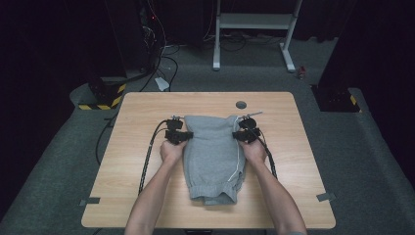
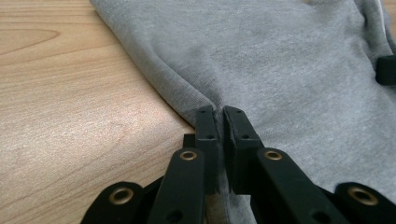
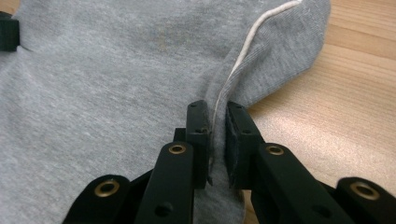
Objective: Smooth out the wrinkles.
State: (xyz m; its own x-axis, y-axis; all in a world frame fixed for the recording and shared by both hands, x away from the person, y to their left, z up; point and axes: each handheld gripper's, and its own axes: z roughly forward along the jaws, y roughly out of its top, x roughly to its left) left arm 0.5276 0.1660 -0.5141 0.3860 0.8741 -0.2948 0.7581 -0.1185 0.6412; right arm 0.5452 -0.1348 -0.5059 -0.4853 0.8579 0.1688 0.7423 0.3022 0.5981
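Note:
A folded pair of grey sweatpants (image 1: 213, 156) lies in the middle of the wooden table (image 1: 147, 107), cuffs toward the person. My left gripper (image 1: 187, 135) pinches the garment's left edge near the top; in the left gripper view its jaws (image 2: 220, 111) are shut on a fold of grey fabric (image 2: 289, 60). My right gripper (image 1: 236, 135) grips the right edge at the same height. In the right gripper view its jaws (image 3: 216, 108) are shut on the fabric (image 3: 107, 84) and on the white drawstring (image 3: 243, 51) that runs along that edge.
A round grommet hole (image 1: 241, 104) sits in the table behind the garment. Cables trail from both grippers along the forearms. Beyond the table stand a white frame (image 1: 254, 22) and yellow-black striped bases (image 1: 100, 98) on the grey floor.

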